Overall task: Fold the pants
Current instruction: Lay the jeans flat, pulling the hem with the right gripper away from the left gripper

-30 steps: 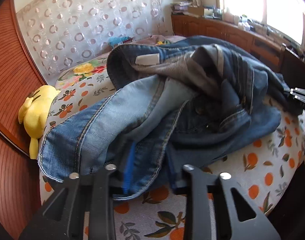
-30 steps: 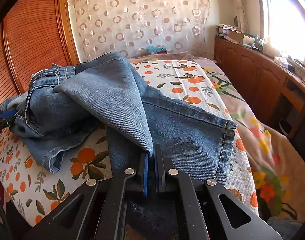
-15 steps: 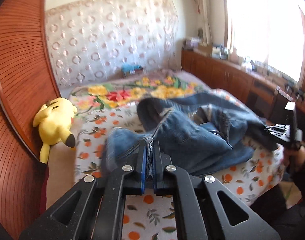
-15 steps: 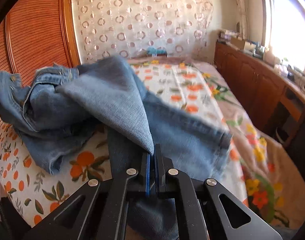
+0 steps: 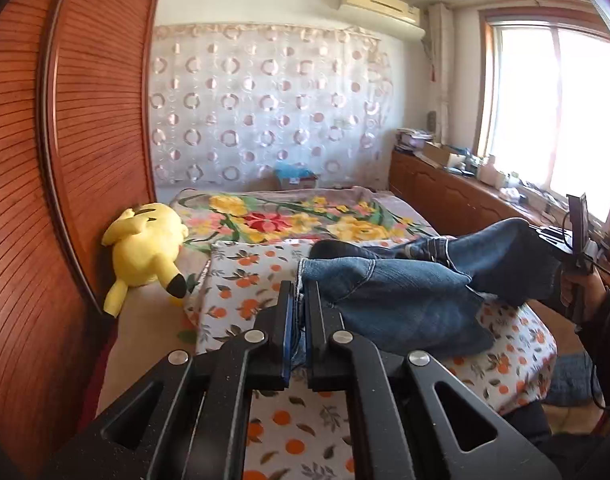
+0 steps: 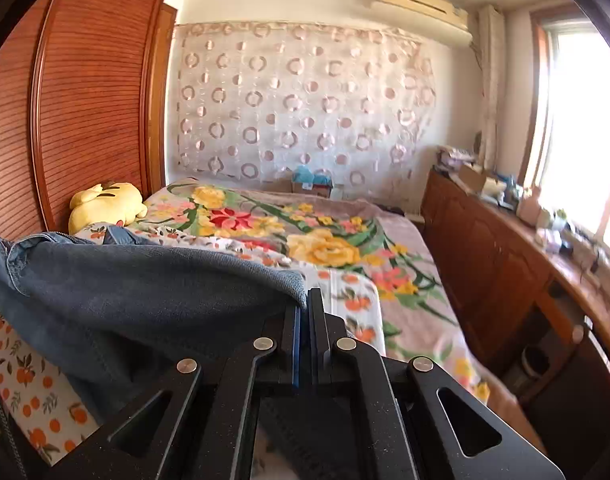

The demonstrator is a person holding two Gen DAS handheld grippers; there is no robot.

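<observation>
— Where does the light come from?
— Daylight pours through the window point(image 5: 553, 120) at three o'clock in both views; it blows out to white glare, worst in the right wrist view.
— Sharp?
— Mostly. The cabinet top point(image 6: 561, 248) under the glare smears with motion blur. Fisheye bending curves the wardrobe point(image 5: 45, 160) at nine o'clock, and the corners go black.

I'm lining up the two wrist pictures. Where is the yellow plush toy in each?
Left wrist view: the yellow plush toy lies left of centre, against the wooden wardrobe.
Right wrist view: the toy is at the left edge, behind the jeans.
Shared landmark: the circle-patterned curtain.
</observation>
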